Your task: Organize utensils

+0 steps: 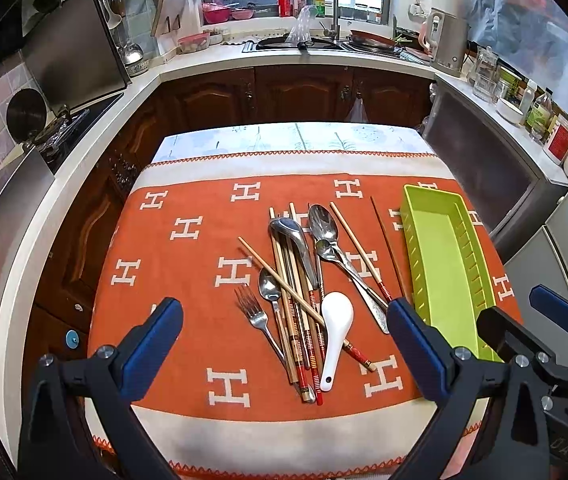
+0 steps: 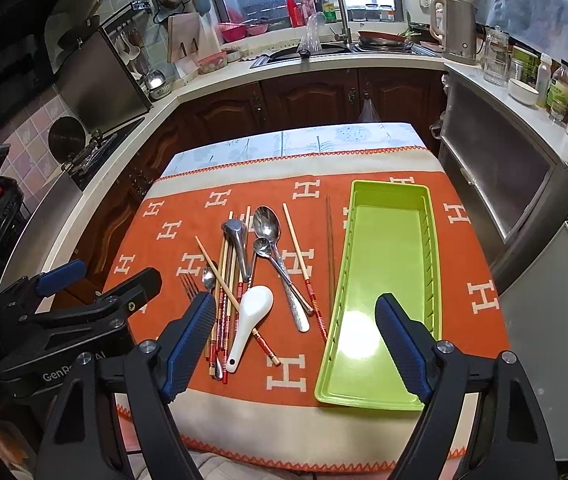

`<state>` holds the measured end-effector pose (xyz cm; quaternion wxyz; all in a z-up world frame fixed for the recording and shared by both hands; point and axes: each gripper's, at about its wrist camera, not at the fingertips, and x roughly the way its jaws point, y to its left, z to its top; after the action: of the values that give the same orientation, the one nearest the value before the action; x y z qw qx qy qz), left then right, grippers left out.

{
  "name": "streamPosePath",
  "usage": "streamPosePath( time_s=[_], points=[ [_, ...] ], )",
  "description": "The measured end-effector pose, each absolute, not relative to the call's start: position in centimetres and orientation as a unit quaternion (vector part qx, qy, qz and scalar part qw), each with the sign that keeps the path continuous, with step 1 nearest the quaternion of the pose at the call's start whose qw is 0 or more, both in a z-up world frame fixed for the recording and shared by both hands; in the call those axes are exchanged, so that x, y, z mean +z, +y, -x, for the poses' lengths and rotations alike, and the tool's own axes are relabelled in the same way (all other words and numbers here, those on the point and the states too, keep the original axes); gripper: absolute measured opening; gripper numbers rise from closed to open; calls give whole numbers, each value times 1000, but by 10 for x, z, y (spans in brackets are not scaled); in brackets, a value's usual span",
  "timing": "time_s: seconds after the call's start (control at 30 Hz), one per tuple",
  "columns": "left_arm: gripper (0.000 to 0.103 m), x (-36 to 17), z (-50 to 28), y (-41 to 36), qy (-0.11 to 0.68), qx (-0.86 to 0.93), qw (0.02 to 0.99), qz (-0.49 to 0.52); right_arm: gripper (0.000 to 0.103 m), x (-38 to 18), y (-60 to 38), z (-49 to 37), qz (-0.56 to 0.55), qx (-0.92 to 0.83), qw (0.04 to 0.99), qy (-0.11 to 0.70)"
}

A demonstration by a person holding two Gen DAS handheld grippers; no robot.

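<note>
One green tray (image 2: 383, 280) lies on the right side of the orange cloth (image 1: 188, 280), long and narrow, with slotted side walls, and its floor holds nothing but a bright glare near the close end. Left of it, out on the cloth, the utensils sit in a loose crossed heap: a white ceramic spoon (image 2: 250, 316) lies bowl-up at the near edge of the pile, its handle overlapping a bundle of chopsticks (image 1: 295, 320) with red-banded ends. A steel ladle-like spoon (image 1: 291, 240) rests on top of that bundle, and beside it two steel spoons overlap, the large spoon (image 2: 267, 222) farther back and a smaller spoon (image 2: 262, 246) just in front of it with its patterned handle running toward the tray. A fork (image 1: 254, 312) and a little teaspoon (image 1: 268, 290) lie at the left edge of the heap, the fork partly hidden in the right wrist view. One dark thin chopstick (image 2: 329, 248) lies alone, just beside the tray's left wall and roughly parallel to it. The left gripper (image 1: 284, 336) hovers above the near end of the pile, fingers spread wide and holding nothing. The right gripper (image 2: 295, 336) hangs beside it over the gap between pile and tray, its right finger (image 2: 401, 344) above the tray's near end, likewise spread apart and empty-handed.
</note>
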<state>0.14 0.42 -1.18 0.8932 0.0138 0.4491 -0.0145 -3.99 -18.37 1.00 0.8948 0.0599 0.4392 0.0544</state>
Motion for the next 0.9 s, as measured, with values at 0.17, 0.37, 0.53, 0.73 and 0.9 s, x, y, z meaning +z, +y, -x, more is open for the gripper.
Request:
streamPosePath(
  time_s=[0.17,0.37,0.53,0.73,0.9],
  points=[
    [100,-13,-2,5,452,-13,892,-13,83,9,-183,40,-61,55,894,441],
    [100,-14,-2,6,453,-12,891,-14,80,8,-182,39,-60,56,893,443],
    [100,-15,-2,7,455,-12,890,-14,80,8,-181,39,-60,55,893,442],
    [101,-15,-2,8,455,-12,890,-15,79,8,-180,39,-59,55,893,443],
    [101,-14,0,10,452,-10,892,-16,78,8,-180,39,-59,55,893,442]
  ],
)
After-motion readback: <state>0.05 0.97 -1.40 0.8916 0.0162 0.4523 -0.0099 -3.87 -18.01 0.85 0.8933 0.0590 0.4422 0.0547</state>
